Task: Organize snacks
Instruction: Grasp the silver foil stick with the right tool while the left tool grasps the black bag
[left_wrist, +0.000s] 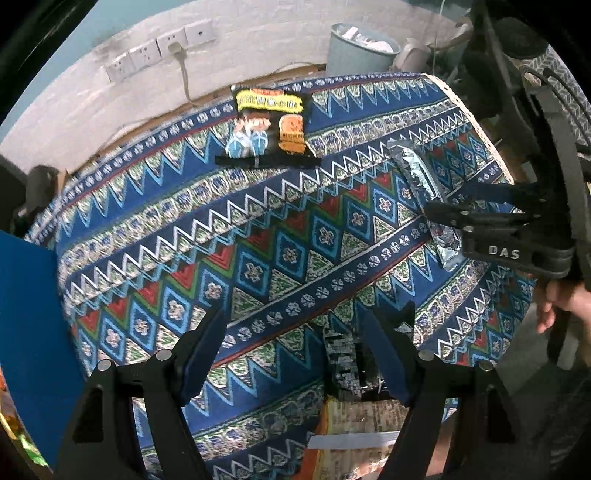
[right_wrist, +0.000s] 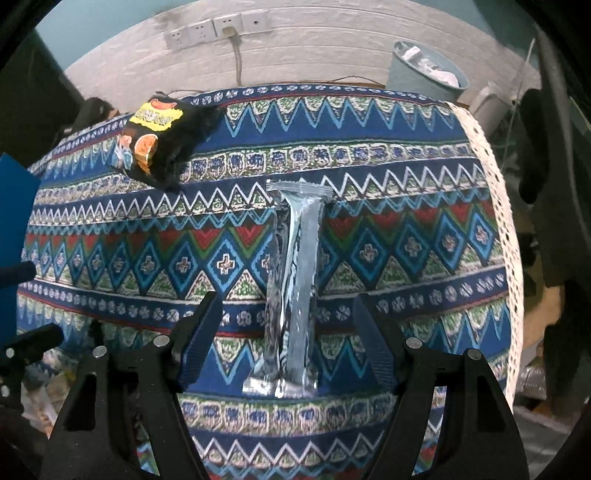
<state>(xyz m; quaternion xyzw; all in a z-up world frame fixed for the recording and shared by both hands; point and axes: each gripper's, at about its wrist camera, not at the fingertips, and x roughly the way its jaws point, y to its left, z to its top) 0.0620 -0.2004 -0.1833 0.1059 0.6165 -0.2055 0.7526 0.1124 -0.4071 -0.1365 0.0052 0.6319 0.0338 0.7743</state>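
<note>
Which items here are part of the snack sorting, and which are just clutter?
Job:
- silver foil packet, between the open right tongs
- black cartoon snack bag
- orange packet, near the open left tongs

Clutter:
- bin with paper
- wall sockets, plugged cable
- patterned tablecloth

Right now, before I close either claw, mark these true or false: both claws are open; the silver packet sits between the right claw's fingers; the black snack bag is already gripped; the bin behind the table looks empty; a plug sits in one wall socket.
1. Both claws are open. True: the left claw and the right claw both gape.
2. The silver packet lies between the right claw's fingers. True.
3. The black snack bag is gripped. False: it lies free on the patterned tablecloth.
4. The bin looks empty. False: white scraps show inside.
5. A plug sits in a wall socket. True.
</note>
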